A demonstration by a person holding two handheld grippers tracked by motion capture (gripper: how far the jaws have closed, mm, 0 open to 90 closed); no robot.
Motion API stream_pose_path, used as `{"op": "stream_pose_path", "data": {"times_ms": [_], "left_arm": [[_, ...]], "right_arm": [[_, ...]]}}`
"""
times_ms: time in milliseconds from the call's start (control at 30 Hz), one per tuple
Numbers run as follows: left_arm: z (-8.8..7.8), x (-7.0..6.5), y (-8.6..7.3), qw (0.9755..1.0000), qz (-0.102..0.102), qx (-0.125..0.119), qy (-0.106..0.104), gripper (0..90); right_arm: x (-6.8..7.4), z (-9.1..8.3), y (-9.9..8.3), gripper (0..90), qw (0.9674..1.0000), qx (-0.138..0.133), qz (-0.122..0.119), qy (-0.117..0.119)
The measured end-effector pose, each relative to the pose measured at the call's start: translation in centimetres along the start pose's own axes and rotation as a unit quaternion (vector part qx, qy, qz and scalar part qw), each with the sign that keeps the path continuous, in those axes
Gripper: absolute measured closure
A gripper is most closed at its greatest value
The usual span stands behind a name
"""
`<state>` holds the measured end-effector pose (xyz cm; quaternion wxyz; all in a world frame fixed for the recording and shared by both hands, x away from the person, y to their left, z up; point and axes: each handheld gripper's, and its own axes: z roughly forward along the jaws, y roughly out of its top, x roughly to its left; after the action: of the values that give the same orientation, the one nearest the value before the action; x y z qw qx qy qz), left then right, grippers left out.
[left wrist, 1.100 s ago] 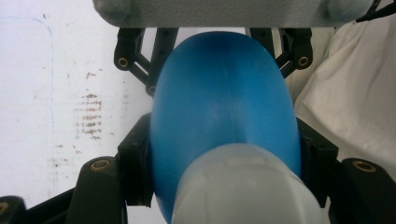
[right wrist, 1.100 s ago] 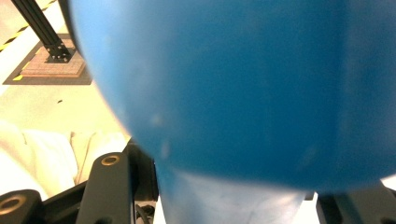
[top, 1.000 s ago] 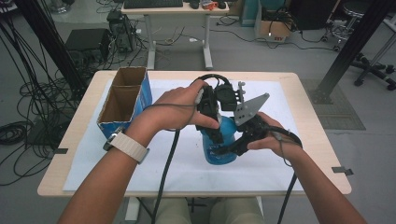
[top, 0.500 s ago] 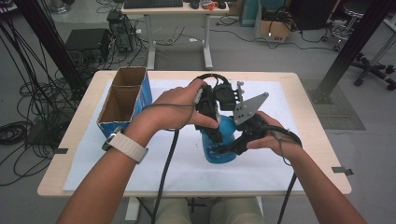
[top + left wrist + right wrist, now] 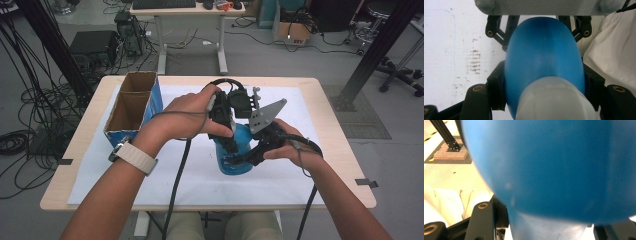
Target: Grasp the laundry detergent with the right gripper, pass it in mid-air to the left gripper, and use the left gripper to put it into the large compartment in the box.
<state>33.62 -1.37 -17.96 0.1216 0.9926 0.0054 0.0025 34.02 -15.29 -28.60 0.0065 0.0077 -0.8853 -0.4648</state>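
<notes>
A blue plastic bottle (image 5: 231, 169) stands over the white sheet at the middle of the table, gripped from two sides. My left gripper (image 5: 231, 147) comes down from above and is shut on it. In the left gripper view the blue body (image 5: 544, 57) sits between my black pads (image 5: 496, 90), with its pale cap (image 5: 554, 100) close to the camera. My right gripper (image 5: 241, 159) reaches in from the right, also shut on the bottle. The right gripper view has the blue body (image 5: 554, 165) looming over my jaws, one finger (image 5: 482, 220) at its left.
An open cardboard box (image 5: 131, 107) with blue sides stands at the table's left. A white sheet (image 5: 150, 175) covers most of the wooden table (image 5: 345, 150). Cables, a desk (image 5: 190, 10) and black frame posts stand on the floor beyond.
</notes>
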Motion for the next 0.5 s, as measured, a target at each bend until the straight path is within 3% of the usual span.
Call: {"op": "stream_pose_path", "data": {"times_ms": [500], "left_arm": [[0.08, 0.21, -0.04, 1.0, 0.002, 0.005, 0.0, 37.3]], "right_arm": [[-0.17, 0.13, -0.11, 42.8, 1.0, -0.001, 0.0, 0.003]]}}
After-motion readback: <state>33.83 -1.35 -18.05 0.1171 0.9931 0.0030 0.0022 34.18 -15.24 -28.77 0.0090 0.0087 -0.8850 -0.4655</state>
